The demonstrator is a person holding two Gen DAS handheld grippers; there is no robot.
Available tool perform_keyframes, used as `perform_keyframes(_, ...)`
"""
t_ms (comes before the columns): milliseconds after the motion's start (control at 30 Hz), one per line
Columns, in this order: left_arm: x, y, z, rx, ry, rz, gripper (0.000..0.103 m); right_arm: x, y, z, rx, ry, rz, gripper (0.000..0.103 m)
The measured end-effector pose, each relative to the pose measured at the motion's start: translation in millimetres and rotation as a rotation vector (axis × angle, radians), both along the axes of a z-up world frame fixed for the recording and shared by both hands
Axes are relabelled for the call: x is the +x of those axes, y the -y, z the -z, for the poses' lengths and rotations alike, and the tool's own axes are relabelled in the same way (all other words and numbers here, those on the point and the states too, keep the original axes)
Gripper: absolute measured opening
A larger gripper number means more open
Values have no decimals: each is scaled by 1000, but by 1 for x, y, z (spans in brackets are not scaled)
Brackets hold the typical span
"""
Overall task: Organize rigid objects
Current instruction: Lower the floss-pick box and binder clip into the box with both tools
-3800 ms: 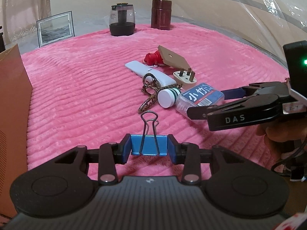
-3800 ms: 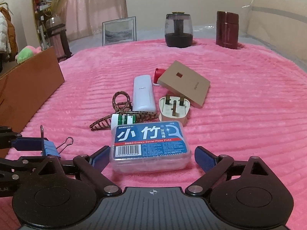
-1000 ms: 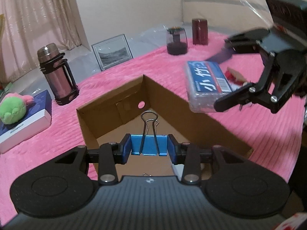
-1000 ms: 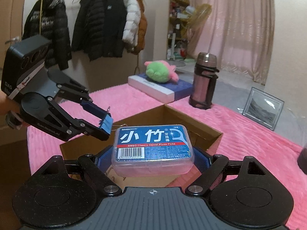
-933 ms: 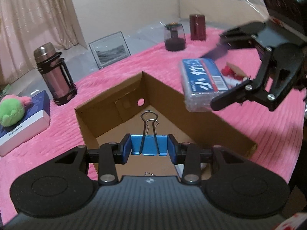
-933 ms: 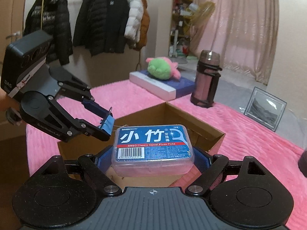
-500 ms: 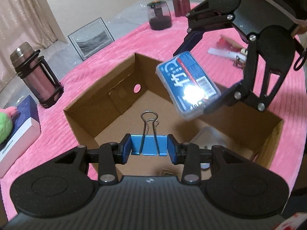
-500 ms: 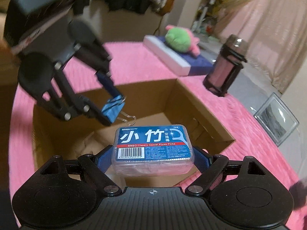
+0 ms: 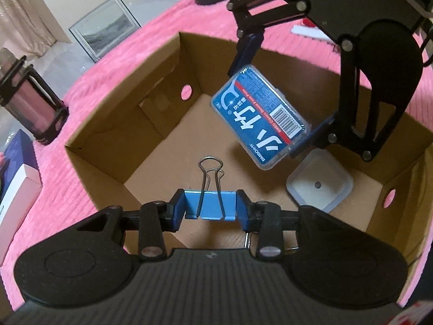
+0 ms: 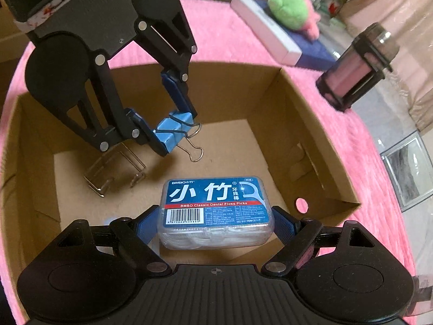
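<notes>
Hanging over an open cardboard box [image 9: 173, 54], both tools point steeply down into it. The left tool [image 9: 210, 211] is clamped on a blue binder clip [image 9: 209, 207], its wire handles sticking forward past the pads. In the right wrist view the same clip [image 10: 173, 132] hangs above the box floor at the far left, with the left tool [image 10: 173, 127] reaching in from the upper left.

The right tool [image 10: 216, 224] is clamped on a clear dental floss pick case [image 10: 216, 211] with a blue label, its pads pressing the two short ends. From the left wrist view that case [image 9: 259, 119] is tilted, held in the air inside the box toward the right, above the floor.

On the box floor lie a white square lid [image 9: 319, 185] near the right wall and a clear plastic piece [image 10: 113, 170] at the left.

The box sits on a pink ribbed blanket [image 9: 113, 73]. Beyond it stand a dark flask [image 10: 357, 67], a framed picture [image 9: 105, 27], and a green plush toy [image 10: 292, 8] on a flat box [image 10: 270, 32].
</notes>
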State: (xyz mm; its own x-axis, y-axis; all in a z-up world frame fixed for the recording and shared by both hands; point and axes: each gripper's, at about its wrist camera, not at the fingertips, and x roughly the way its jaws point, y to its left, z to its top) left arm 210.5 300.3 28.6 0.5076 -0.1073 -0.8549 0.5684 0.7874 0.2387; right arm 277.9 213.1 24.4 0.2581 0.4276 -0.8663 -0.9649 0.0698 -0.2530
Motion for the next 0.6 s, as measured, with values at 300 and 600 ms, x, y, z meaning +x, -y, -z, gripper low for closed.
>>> perform_keyframes(300,19,0,27,31,-87,-4,34,15,-24,27,-115,-32,20,83)
perform_keyframes(600,31,-2,40,69,-130,-16,34,16,-30,46,-177,-38,2,83)
